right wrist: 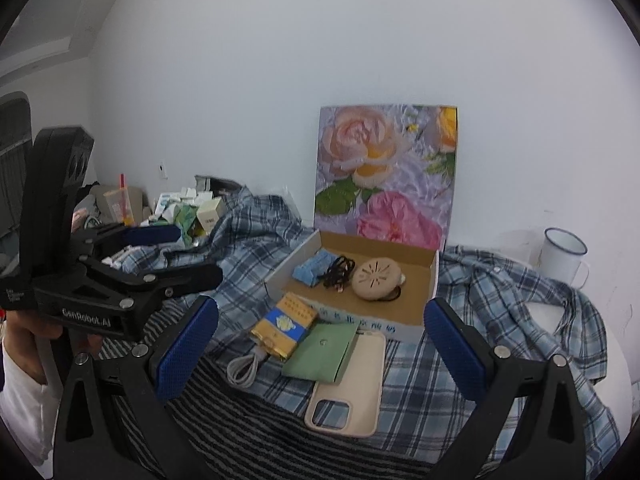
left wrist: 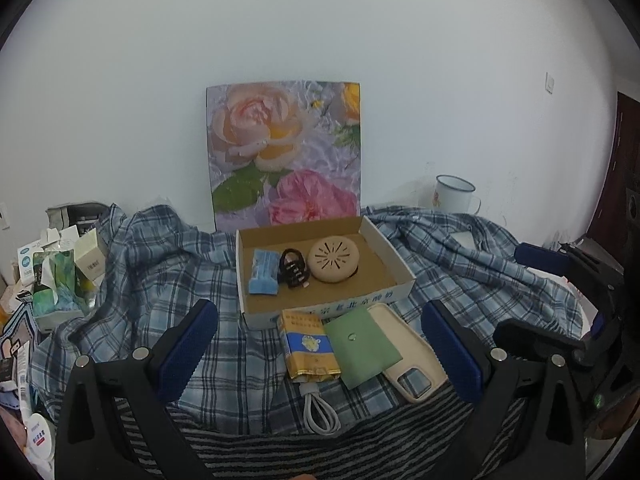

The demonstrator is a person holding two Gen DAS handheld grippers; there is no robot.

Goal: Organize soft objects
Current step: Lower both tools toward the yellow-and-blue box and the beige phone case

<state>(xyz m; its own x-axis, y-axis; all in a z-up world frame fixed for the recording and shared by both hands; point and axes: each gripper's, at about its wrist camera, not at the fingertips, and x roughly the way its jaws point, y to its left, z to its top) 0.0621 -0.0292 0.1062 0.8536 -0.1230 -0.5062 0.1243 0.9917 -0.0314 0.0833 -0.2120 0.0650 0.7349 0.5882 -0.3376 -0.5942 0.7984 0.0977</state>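
A shallow cardboard box (left wrist: 394,254) (right wrist: 430,280) on the plaid shirt holds a blue pack (left wrist: 263,272) (right wrist: 314,267), a black coiled cable (left wrist: 293,269) (right wrist: 339,272) and a round beige vented disc (left wrist: 335,260) (right wrist: 377,278). In front of it lie a yellow-blue pack (left wrist: 309,346) (right wrist: 285,326), a green pouch (left wrist: 362,346) (right wrist: 322,354), a beige phone case (left wrist: 412,364) (right wrist: 350,390) and a white cable (left wrist: 320,410) (right wrist: 245,370). My left gripper (left wrist: 320,350) is open and empty above these items. My right gripper (right wrist: 322,350) is open and empty too. The left gripper also shows in the right wrist view (right wrist: 176,252).
A blue plaid shirt (left wrist: 160,264) (right wrist: 500,300) covers a striped cloth (left wrist: 320,448) (right wrist: 240,420). A floral board (left wrist: 284,152) (right wrist: 386,172) leans on the wall. A white enamel mug (left wrist: 456,194) (right wrist: 564,256) stands at the right. Small boxes and clutter (left wrist: 60,264) (right wrist: 188,208) pile at the left.
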